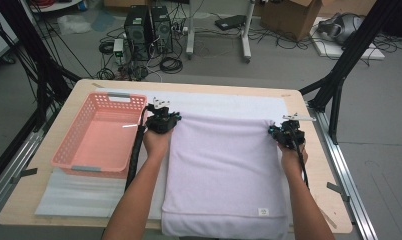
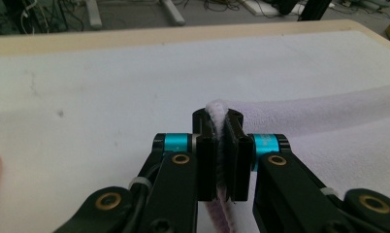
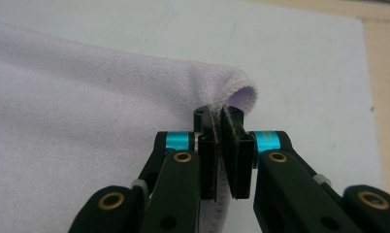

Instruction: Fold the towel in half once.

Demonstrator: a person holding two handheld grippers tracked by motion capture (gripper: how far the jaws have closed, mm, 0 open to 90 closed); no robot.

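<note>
A pale lilac towel (image 1: 224, 170) lies spread over the white mat on the wooden table, its near edge hanging over the table's front. My left gripper (image 1: 162, 121) is at the towel's far left corner, and its jaws are shut on the towel's edge (image 2: 219, 116), which stands pinched between the pads. My right gripper (image 1: 287, 132) is at the far right corner, shut on that corner of the towel (image 3: 241, 92). A white label (image 1: 263, 211) sits near the towel's front right.
A pink plastic basket (image 1: 103, 135), with nothing in it, stands on the left of the table beside my left hand. The white mat (image 1: 224, 102) reaches beyond the towel toward the far edge. Black frame posts, computers and cables stand on the floor past the table.
</note>
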